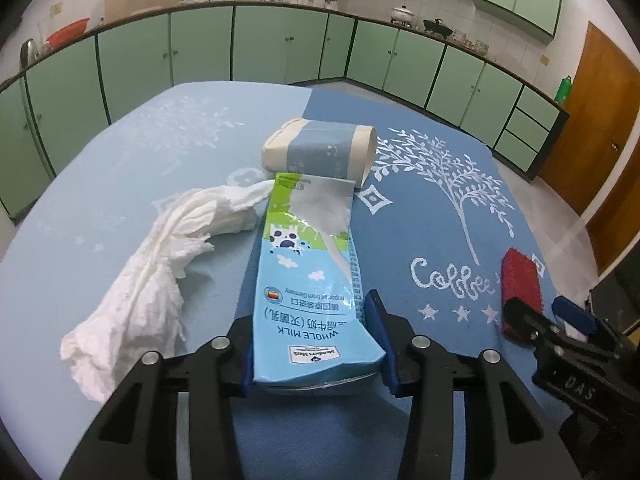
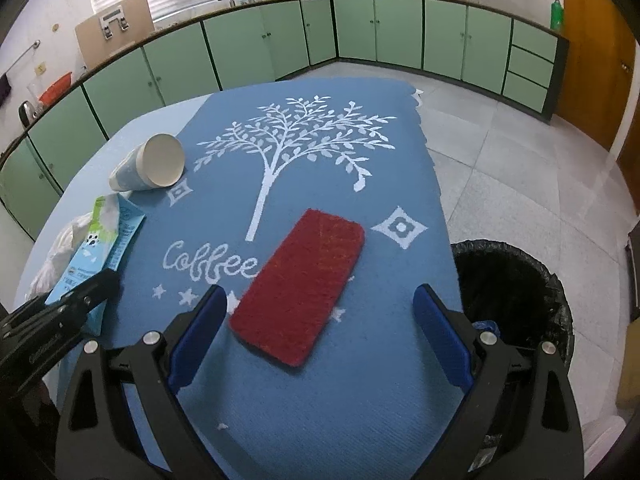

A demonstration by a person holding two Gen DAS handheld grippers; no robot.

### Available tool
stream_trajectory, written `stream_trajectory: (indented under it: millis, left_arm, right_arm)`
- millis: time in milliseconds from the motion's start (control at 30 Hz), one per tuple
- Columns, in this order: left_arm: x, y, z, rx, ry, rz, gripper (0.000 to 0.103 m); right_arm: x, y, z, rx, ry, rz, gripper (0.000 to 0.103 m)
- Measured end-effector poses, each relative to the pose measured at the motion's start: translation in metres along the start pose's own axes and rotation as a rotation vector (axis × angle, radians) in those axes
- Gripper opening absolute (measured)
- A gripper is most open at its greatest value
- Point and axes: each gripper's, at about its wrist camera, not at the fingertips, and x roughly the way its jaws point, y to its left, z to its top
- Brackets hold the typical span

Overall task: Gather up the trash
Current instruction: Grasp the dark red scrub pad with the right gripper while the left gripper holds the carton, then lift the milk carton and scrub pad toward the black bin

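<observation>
- Two hand-held tools w/ blue pads over a round worktop (image 2: 400,420) under a blue cloth printed w/ a white tree and "Coffee".
- Left tool (image 1: 316,350): pads sit on both sides of the near end of a flattened light-blue milk carton (image 1: 308,264) marked "WHOLE MILK"; left pad against the carton edge, right pad touching or just off it — looks like a grip, pressure can't be confirmed. Carton lies flat on the cloth, long axis pointing away from the camera.
- Crumpled white paper tissue (image 1: 160,264) lies just left of the carton, its far end touching the carton's far corner.
- White-and-blue paper cup (image 1: 320,152) lies on its side just beyond the carton's far end, mouth facing right.
- Right tool (image 2: 316,334): jaws wide apart, nothing clamped; near end of a flat red rectangular scouring pad (image 2: 300,288) lies between the pads w/ gaps on both sides. Pad sits flat on the cloth, angled, beside the "Coffee" lettering.
- Round bin w/ black liner (image 2: 516,300) stands on the floor just right of the worktop edge.
- Green cabinets (image 2: 240,44) run along the far walls.
</observation>
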Motion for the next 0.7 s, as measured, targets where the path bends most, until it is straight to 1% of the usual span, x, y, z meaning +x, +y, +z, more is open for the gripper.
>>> stream_trajectory:
  millis: [33,67,100,133,200,267,367,400,467,700]
  left_arm:
    - [-0.001,0.000,0.000,0.003,0.001,0.000,0.045]
    - [-0.001,0.000,-0.001,0.005,0.001,0.001,0.045]
    - [-0.002,0.000,-0.001,0.005,0.000,0.003,0.045]
    - [-0.002,-0.001,-0.001,0.007,0.000,0.004,0.045]
    - [-0.003,-0.003,0.000,0.015,-0.002,0.005,0.045]
    - [-0.003,-0.007,0.000,0.026,-0.007,0.006,0.045]
    - [-0.007,-0.011,0.000,0.036,-0.014,0.000,0.045]
    - [-0.008,-0.011,0.000,0.039,-0.016,-0.003,0.045]
    - [-0.012,-0.014,-0.001,0.048,-0.022,-0.010,0.045]
    - [-0.030,-0.035,0.003,0.080,-0.057,-0.046,0.045]
  right_arm:
    - [0.002,0.002,0.001,-0.007,0.006,-0.008,0.092]
    - [0.003,0.002,0.001,-0.011,0.009,-0.011,0.088]
    - [0.004,0.003,0.001,-0.018,0.011,-0.018,0.080]
    - [0.004,0.004,0.000,-0.024,0.010,-0.015,0.079]
    - [0.004,0.008,0.000,-0.056,0.010,0.014,0.064]
    - [0.001,0.011,0.000,-0.078,0.008,0.040,0.056]
    - [-0.003,0.008,-0.001,-0.075,0.003,0.078,0.055]
    - [-0.005,0.005,-0.001,-0.068,-0.002,0.097,0.053]
    - [-0.012,0.001,0.000,-0.058,-0.011,0.120,0.053]
    - [-0.046,-0.010,0.001,-0.072,-0.072,0.138,0.052]
